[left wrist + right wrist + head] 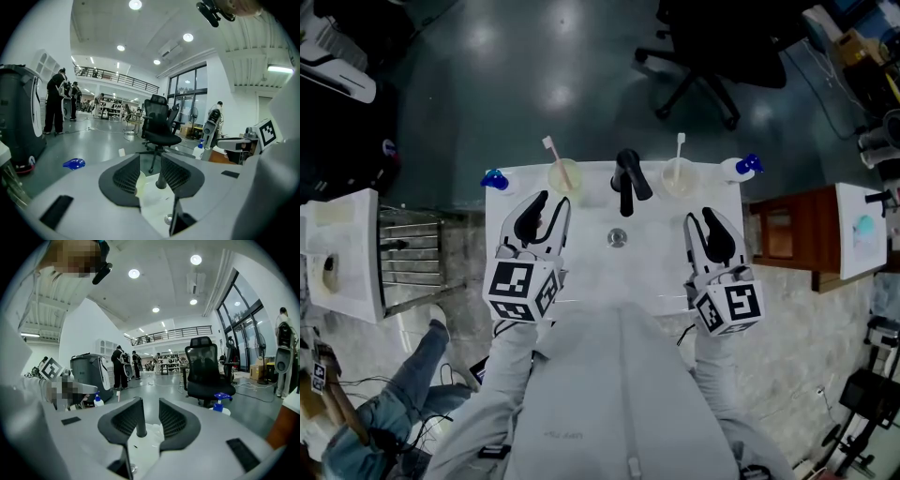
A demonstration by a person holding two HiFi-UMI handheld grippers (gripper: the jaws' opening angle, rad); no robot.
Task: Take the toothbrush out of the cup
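Along the sink's (661,272) back edge, 2 cups (565,176) each held 1 toothbrush (549,147). Left gripper (550,206) and right gripper (700,219) hovered short of them, jaws apart, empty. The toothbrush was likely light and stiff; pinch its stem above the rim.

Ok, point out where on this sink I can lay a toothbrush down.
Bare basin floor lies between the left gripper and right gripper, around and in front of the drain. The back rim is crowded: left cup, black faucet, right cup, blue object far left, blue spray bottle far right.
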